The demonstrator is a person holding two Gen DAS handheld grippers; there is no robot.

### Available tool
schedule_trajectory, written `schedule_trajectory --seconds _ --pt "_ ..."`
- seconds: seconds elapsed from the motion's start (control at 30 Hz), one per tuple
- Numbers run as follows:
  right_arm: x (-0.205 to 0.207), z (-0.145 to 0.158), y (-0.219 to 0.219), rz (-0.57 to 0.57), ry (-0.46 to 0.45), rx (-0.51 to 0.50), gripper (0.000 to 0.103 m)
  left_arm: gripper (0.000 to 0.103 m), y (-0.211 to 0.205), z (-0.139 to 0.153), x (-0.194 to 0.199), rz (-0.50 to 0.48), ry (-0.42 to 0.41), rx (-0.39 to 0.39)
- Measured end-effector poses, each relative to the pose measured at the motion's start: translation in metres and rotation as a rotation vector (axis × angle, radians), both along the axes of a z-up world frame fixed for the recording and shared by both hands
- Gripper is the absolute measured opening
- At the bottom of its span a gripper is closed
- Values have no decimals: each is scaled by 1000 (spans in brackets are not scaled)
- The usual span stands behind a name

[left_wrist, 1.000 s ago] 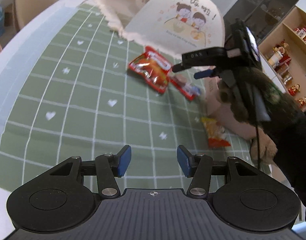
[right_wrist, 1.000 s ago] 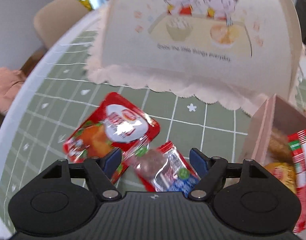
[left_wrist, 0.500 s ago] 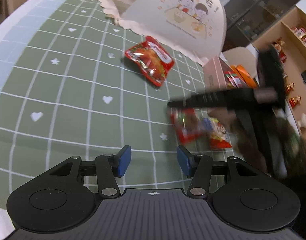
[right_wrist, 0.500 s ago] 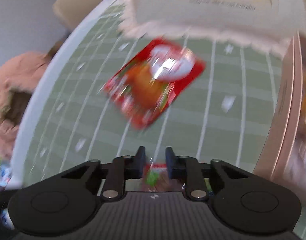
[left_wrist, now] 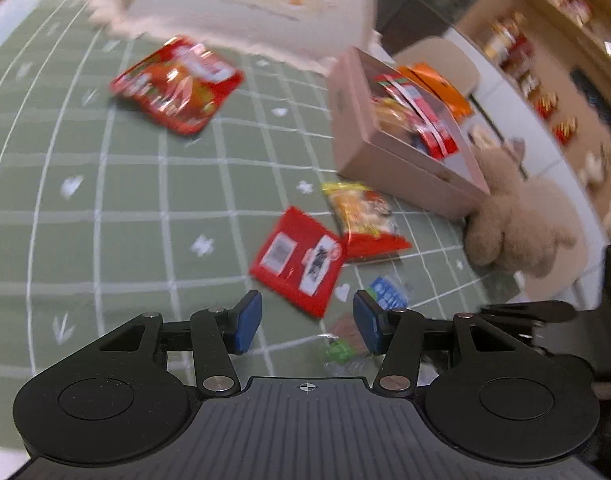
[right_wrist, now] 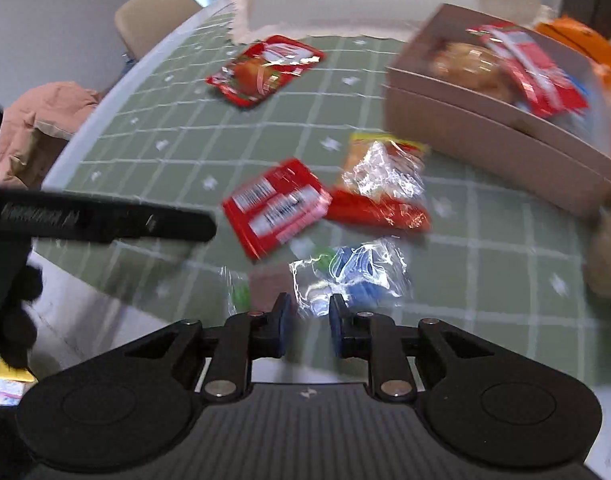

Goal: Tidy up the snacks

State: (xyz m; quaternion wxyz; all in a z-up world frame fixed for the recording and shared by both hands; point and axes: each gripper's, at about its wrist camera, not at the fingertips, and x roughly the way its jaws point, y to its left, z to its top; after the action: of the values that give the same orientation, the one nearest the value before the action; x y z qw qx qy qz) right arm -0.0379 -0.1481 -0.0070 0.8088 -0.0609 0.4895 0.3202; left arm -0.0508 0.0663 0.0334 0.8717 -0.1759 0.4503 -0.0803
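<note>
A clear-wrapped snack (right_wrist: 347, 276) is pinched between the narrow fingers of the right gripper (right_wrist: 307, 326), well in front of the pink box (right_wrist: 501, 128). The left gripper (left_wrist: 307, 320) is held wide, nothing gripped.

The right hand-held gripper (right_wrist: 309, 326), wide open over the clear-wrapped snack (right_wrist: 351, 274) a second ago, now has its jaws narrowed onto that packet's near edge. It has pulled back from beside the big red pouch (right_wrist: 265, 70) to the near part of the counter (right_wrist: 501, 272), taking the packet along. The left hand-held gripper (left_wrist: 307, 320) has swung right, and now the pink box (left_wrist: 401, 160) fills its view.
</note>
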Motion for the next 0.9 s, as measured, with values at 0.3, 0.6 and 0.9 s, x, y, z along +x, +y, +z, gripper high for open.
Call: schedule_trajectory --seconds 0.3,0.6,0.9 --pt "-12 -19 -38 -185 -47 -36 65 56 -53 -14 33 -184 -25 342" --pt "-34 -31 -31 -169 -164 -90 86 66 -61 -23 47 -249 6 449" --pt "-33 -39 -28 -206 -190 -62 101 67 -53 -22 59 -179 18 395"
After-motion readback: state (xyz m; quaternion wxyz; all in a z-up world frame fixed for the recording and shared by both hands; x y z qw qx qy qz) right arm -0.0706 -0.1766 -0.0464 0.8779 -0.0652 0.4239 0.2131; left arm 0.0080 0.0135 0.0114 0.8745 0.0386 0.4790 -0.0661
